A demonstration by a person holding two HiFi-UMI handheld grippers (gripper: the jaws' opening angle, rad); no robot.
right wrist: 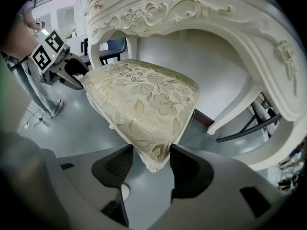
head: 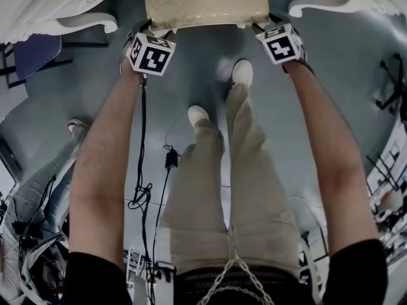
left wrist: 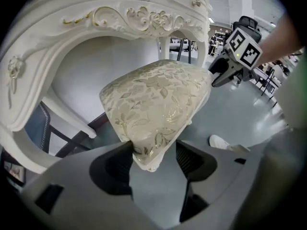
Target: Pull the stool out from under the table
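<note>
The stool (right wrist: 144,104) stands on the floor (head: 331,62), partly under the table (right wrist: 192,13), with its front edge and two near corners showing below the carved apron. The right gripper (right wrist: 149,163) has its jaws closed on the right near corner of the seat, both sides against the fabric. The left gripper (left wrist: 153,159) straddles the left near corner with its jaws wide: one jaw touches the cushion, the other stands apart from it. Judgement: the left grip should be completed before any pull. Both hands should then draw back together and level, so the stool does not skew against the table. Obstructions in the path are the person's own shoes (head: 241,72) just behind the seat and the cables (head: 143,189) trailing further back. A second person's legs (head: 60,189) stand off to the left.
</note>
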